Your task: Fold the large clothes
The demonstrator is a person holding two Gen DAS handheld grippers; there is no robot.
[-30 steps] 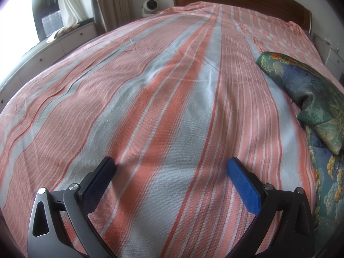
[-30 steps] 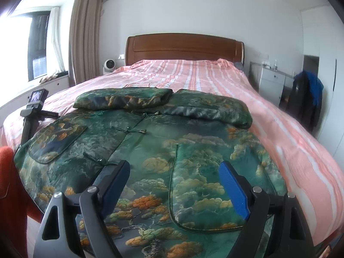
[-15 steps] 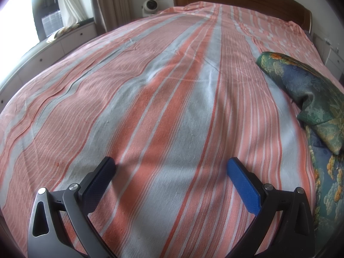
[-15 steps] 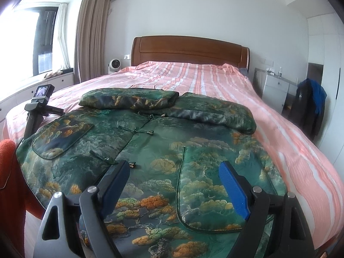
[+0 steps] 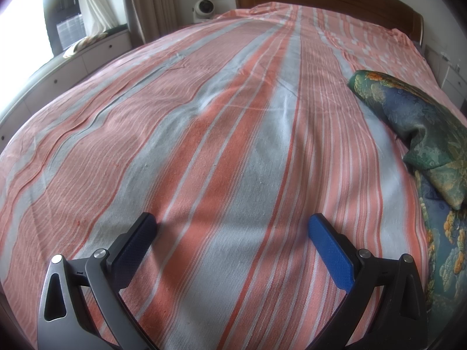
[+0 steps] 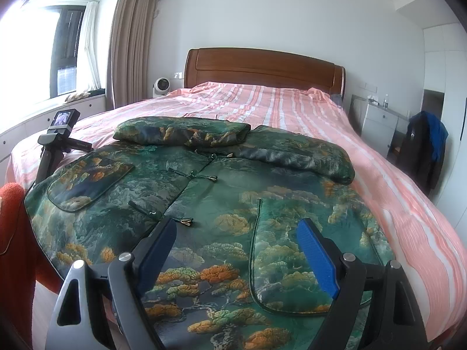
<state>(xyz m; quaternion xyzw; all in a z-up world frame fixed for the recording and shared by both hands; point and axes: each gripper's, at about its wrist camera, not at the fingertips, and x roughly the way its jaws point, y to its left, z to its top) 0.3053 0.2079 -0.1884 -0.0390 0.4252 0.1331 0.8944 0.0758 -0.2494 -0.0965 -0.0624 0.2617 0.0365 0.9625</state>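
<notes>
A large green jacket with a pine-and-cloud pattern, knot buttons and patch pockets lies spread front-up on the striped bed. Both sleeves are folded across its top. My right gripper hovers open over the jacket's lower hem, nothing between its blue pads. My left gripper stands open over the bare pink-and-grey sheet, left of the jacket's folded sleeve, and touches no cloth. In the right wrist view the left gripper's handle and small screen stand beside the jacket's left edge.
A wooden headboard closes the far end of the bed. A white nightstand and a chair with dark clothes stand to the right. An orange sleeve shows at the left. A window bench runs along the left.
The right wrist view has shifted slightly, so the jacket sits a little differently in frame. The left gripper has not moved. Both grippers' jaws stand as wide as before.
</notes>
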